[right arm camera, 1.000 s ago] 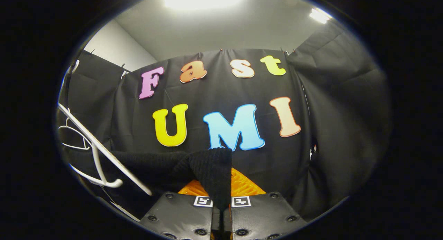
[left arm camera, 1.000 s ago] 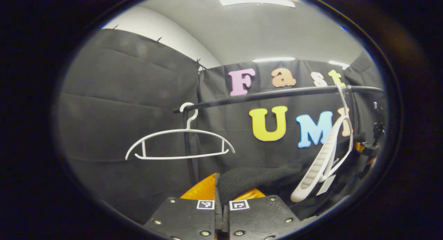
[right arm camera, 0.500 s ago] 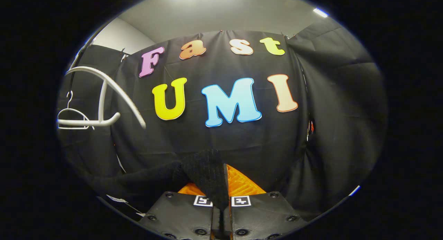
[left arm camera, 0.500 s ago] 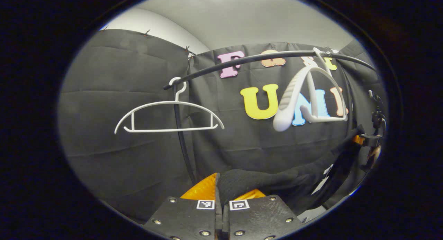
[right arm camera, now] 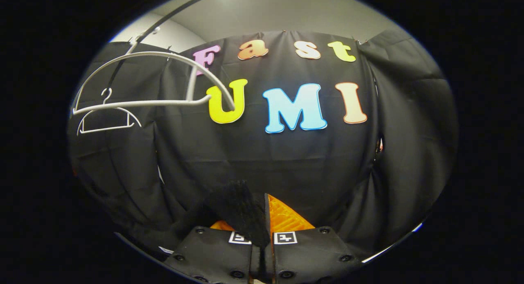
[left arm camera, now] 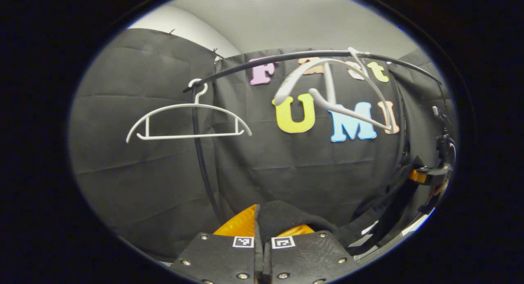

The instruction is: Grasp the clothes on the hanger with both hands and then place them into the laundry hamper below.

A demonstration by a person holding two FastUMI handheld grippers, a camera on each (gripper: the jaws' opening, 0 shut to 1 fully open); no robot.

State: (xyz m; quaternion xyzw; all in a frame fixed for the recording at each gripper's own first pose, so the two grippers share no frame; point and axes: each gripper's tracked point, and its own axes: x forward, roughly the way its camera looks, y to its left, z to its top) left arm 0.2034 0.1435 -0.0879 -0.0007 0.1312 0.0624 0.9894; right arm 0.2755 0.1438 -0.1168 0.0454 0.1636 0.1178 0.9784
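Observation:
A black knitted garment (left arm camera: 286, 216) is pinched between my left gripper's (left arm camera: 262, 235) fingers and stretches down to the right, a white tag hanging from it. In the right gripper view the same black garment (right arm camera: 237, 206) is clamped in my right gripper (right arm camera: 262, 231) and droops off to the left. Both grippers are shut on the cloth. The white hanger (left arm camera: 331, 91) it came from swings bare on the black rail (left arm camera: 311, 57), tilted. That bare hanger (right arm camera: 151, 83) hangs at the upper left of the right gripper view. The other gripper (left arm camera: 430, 175) is at the far right of the left gripper view.
A second bare white hanger (left arm camera: 188, 122) hangs at the rail's left end, beside the rack's black upright post (left arm camera: 202, 161). It is small and far off (right arm camera: 107, 120) in the right gripper view. Black cloth walls close in all sides.
Both grippers have dropped lower with the garment, which has come off the hanger. The freed hanger has swung up and across on the rail. The rail and hangers now sit higher in both views.

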